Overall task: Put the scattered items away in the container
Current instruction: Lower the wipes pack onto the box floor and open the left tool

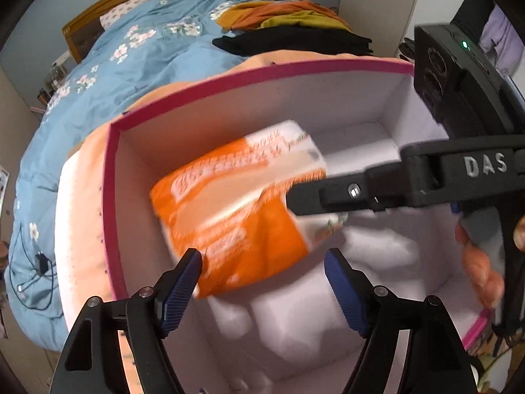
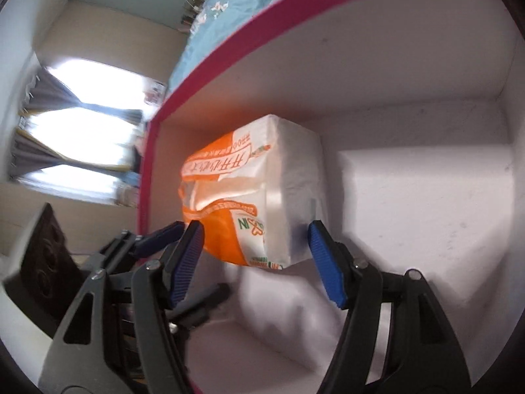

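An orange and white tissue pack [image 1: 242, 210] is blurred inside the pink-rimmed white box [image 1: 203, 88], above its floor. My left gripper [image 1: 262, 292] is open just below the pack, with nothing between its blue pads. My right gripper [image 2: 256, 259] is open, with the pack [image 2: 256, 190] just ahead of its fingertips and not pinched. In the left wrist view the right gripper's black finger [image 1: 325, 197] reaches in from the right and overlaps the pack. The box [image 2: 210, 75] fills the right wrist view.
White packs [image 1: 295, 321] lie on the box floor under the grippers. The box sits on a peach blanket [image 1: 82, 223] on a bed with a blue floral duvet [image 1: 131, 65]. Folded dark and orange clothes [image 1: 292, 29] lie beyond it. A bright window [image 2: 82, 138] shows at the left.
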A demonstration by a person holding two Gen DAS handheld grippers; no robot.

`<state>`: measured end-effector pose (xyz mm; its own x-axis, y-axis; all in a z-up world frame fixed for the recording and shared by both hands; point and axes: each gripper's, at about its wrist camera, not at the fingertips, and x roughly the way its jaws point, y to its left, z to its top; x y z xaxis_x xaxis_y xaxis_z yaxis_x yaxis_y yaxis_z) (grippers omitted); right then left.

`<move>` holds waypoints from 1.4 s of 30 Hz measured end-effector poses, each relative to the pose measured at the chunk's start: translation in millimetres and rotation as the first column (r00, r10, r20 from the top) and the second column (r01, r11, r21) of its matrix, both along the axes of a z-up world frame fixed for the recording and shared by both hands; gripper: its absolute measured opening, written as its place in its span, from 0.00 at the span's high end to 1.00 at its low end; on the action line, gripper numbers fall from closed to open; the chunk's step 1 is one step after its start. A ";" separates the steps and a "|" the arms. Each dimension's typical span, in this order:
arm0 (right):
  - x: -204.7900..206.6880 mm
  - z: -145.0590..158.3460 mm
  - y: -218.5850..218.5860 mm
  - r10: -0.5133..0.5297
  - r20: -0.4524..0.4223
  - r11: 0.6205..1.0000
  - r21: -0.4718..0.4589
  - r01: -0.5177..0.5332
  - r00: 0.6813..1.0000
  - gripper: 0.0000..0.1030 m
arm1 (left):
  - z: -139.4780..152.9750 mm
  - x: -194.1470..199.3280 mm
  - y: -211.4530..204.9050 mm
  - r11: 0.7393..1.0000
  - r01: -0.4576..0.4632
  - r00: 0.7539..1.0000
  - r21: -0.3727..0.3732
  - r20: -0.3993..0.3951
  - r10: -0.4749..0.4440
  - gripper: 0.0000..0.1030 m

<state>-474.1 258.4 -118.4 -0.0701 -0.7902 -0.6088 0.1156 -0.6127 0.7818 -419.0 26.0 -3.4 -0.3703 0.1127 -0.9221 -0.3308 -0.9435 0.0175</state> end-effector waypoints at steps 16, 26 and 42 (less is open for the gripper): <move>18.9 31.4 -11.3 0.094 -0.184 0.983 0.170 -0.063 0.978 0.31 | 17.2 17.8 -32.6 0.970 -0.007 1.000 0.241 0.014 0.004 0.23; 11.0 5.9 -32.8 0.110 -0.010 0.992 0.061 -0.109 0.994 0.27 | 8.5 14.3 -11.4 0.986 0.015 0.997 0.166 0.074 -0.028 0.17; 53.0 64.8 -9.0 0.103 -0.295 0.987 0.150 -0.061 0.950 0.27 | 35.8 61.6 -35.1 0.918 -0.010 0.996 0.396 -0.080 0.046 0.16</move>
